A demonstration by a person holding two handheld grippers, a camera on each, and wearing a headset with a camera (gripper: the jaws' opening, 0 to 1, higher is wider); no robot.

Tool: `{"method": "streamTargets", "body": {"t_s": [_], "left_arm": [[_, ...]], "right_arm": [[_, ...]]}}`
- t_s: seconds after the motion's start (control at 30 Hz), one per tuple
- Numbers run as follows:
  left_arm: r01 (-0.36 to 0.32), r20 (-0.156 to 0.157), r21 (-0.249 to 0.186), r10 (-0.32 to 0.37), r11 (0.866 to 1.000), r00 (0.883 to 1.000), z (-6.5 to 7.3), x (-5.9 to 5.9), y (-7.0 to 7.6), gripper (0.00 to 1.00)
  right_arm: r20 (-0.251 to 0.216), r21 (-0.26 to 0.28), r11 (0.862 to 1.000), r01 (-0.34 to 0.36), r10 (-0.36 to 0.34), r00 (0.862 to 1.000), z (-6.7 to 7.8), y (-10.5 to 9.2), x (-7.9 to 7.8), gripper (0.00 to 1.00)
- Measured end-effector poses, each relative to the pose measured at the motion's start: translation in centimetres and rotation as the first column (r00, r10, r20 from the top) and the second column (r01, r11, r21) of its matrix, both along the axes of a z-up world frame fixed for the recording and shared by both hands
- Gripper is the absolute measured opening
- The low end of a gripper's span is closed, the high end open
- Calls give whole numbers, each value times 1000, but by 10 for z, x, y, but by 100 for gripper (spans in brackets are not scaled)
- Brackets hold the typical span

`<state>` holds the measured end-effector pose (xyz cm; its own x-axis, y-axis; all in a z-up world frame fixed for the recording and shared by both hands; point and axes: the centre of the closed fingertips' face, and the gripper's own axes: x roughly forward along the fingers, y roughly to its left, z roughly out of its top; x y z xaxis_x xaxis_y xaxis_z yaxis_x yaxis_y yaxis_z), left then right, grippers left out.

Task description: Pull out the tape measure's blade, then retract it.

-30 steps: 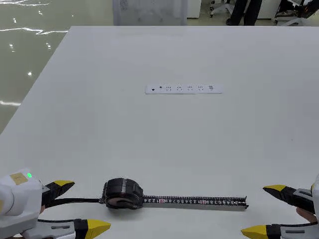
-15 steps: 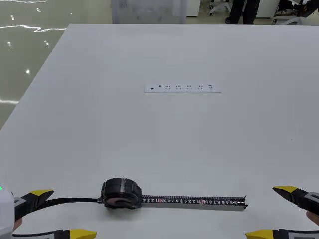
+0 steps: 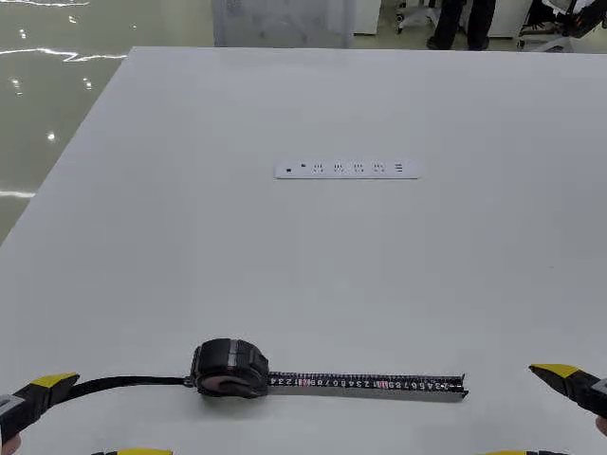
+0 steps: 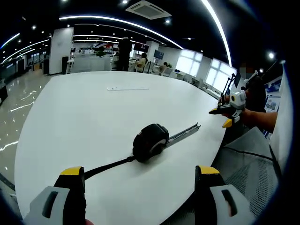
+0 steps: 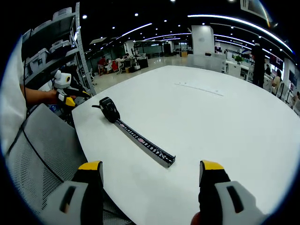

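The tape measure (image 3: 229, 370) lies near the table's (image 3: 379, 265) front edge, its blade (image 3: 370, 384) pulled out flat; retracting is left to do; left gripper (image 4: 138, 171) and right gripper (image 5: 151, 165) both gape apart, empty.

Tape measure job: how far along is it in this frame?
Pulling out looks done: the blade lies extended on the table from the tape measure case. Nothing is in hand: the left gripper and right gripper are both open, apart from the tape. Retracting the blade is left.
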<state>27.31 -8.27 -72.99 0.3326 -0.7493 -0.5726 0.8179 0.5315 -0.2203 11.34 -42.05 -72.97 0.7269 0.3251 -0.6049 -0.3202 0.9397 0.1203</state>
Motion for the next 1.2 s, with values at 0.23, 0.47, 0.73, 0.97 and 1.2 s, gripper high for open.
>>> {"method": "streamTargets", "body": {"t_s": [0.23,0.47,0.73,0.97,1.2], "left_arm": [[-9,2,1,9,1000,1000,1,0,5,95],[-19,0,-22,19,1000,1000,6,-3,7,95],[-32,6,-35,32,999,999,9,-4,10,96],[-41,1,-47,41,998,999,11,-7,12,98],[-53,-2,-45,53,998,999,12,-9,19,98]], "right_arm": [[12,3,1000,6,-6,1000,2,0,-1,85],[20,3,1000,18,-18,1000,4,-2,-2,87],[21,4,1000,31,-31,999,4,-3,-7,90],[10,12,999,39,-39,999,1,-4,-15,90],[13,12,999,42,-42,999,2,-4,-18,91]]}}
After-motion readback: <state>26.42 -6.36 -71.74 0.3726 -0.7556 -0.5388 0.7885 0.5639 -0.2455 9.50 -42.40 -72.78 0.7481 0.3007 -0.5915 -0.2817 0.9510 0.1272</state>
